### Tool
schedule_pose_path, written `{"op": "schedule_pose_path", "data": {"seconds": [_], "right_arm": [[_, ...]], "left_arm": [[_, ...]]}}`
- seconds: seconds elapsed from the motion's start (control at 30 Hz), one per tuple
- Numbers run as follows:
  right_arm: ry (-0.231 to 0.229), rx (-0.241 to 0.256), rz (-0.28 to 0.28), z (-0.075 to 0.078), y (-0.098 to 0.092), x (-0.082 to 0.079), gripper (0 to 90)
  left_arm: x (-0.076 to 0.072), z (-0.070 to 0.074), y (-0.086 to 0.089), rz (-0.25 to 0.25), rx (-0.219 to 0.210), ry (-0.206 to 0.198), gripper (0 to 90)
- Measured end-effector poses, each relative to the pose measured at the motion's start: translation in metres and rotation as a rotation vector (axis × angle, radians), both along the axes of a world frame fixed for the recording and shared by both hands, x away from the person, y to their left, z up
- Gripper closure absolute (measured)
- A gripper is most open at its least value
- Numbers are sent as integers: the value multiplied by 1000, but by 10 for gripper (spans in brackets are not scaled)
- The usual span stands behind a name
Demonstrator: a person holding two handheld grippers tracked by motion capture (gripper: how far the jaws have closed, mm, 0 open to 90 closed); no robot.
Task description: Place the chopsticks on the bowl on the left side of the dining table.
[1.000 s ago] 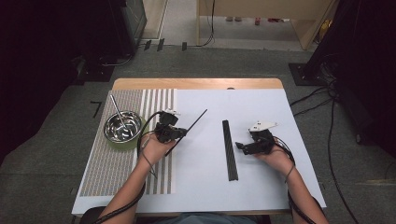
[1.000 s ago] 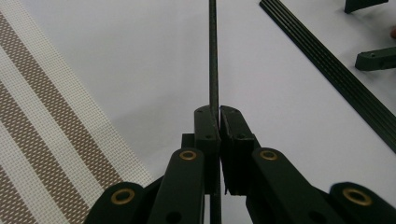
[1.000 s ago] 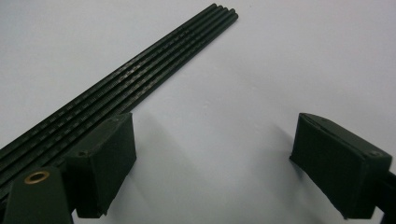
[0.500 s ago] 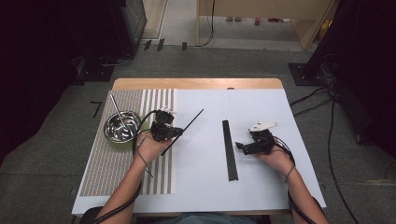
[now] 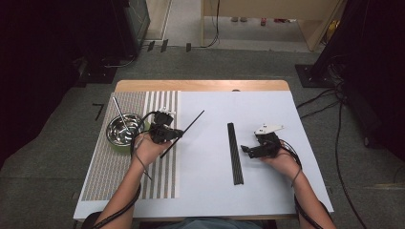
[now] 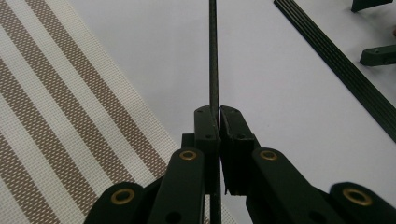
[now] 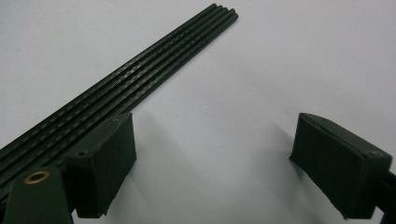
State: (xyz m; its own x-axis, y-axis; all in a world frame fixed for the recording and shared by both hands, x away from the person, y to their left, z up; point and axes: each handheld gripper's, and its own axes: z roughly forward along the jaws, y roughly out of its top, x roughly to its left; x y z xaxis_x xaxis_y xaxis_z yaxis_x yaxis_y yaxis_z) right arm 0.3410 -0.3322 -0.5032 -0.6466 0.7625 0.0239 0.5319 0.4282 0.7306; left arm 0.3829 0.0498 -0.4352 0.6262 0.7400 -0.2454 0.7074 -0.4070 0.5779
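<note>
The left gripper [image 5: 175, 133] is clamped on a thin black rod [image 5: 187, 129] whose long axis slants up toward far right; the steel bowl [image 5: 123, 130] lies just left. The right gripper [image 5: 246, 150], jaws apart, rests beside the bundled black rods [image 5: 234, 152]

We see a wooden table [image 5: 200, 85] carrying a white sheet [image 5: 267, 191], a brown-and-white striped woven mat [image 5: 110, 176], and a row of black rods [image 5: 234, 152].
</note>
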Motion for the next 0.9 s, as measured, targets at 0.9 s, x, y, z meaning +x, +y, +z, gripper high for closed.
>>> {"op": "schedule_pose_path", "data": {"seconds": [0.9], "right_arm": [[0, 1, 0, 0, 0, 0, 133]], "left_arm": [[2, 9, 28, 34, 17, 8, 878]]}}
